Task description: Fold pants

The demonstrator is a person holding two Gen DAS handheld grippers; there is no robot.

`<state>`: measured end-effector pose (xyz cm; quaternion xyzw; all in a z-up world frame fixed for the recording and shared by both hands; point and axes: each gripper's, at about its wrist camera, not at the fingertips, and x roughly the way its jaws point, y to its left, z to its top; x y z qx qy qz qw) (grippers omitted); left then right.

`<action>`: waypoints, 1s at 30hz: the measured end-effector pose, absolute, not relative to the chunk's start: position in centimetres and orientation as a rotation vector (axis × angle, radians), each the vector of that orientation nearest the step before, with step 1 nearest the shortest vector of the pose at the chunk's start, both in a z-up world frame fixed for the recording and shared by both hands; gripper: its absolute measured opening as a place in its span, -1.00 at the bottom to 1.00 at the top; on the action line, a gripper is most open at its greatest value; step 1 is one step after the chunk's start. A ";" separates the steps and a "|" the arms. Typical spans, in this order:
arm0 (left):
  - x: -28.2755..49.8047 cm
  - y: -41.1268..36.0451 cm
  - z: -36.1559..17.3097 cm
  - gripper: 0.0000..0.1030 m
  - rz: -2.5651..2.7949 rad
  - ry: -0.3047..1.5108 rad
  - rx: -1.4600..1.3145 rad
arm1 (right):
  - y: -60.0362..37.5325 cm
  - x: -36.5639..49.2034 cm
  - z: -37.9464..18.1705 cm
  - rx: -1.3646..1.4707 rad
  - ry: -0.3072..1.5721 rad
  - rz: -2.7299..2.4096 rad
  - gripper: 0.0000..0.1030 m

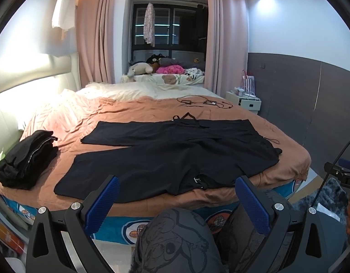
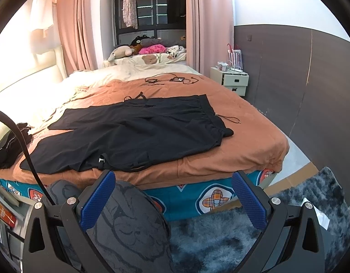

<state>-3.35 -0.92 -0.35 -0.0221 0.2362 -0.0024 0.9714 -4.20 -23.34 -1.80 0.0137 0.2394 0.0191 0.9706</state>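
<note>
Pants lie spread flat across bed, waistband toward right edge, near leg along front edge. My left gripper and right gripper gape wide, nothing held, short of front edge.

Black gripper frames with silver screws, blue textured fingers, grey cartoon-print trousers, black cable.

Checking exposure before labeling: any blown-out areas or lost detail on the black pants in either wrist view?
Left wrist view: headboard glares white at left, ceiling spot flares; pants read as near-flat black, folds faint. Right wrist view: left side washes out over the pale bedding; pants edges clear against the brown cover. Both: fisheye bends the walls, dark corner vignette.
</note>
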 end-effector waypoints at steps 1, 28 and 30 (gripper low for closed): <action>-3.4 -0.9 -0.3 0.99 -0.005 0.477 -0.047 | -23.4 -4.3 -1.8 0.028 0.482 0.038 0.99; -4.1 -0.9 -0.5 0.99 -0.015 0.471 -0.052 | -23.7 -5.0 -2.5 0.039 0.470 0.017 0.99; -4.1 -0.9 -0.6 0.99 -0.017 0.474 -0.054 | -23.8 -5.0 -2.6 0.042 0.471 0.018 0.99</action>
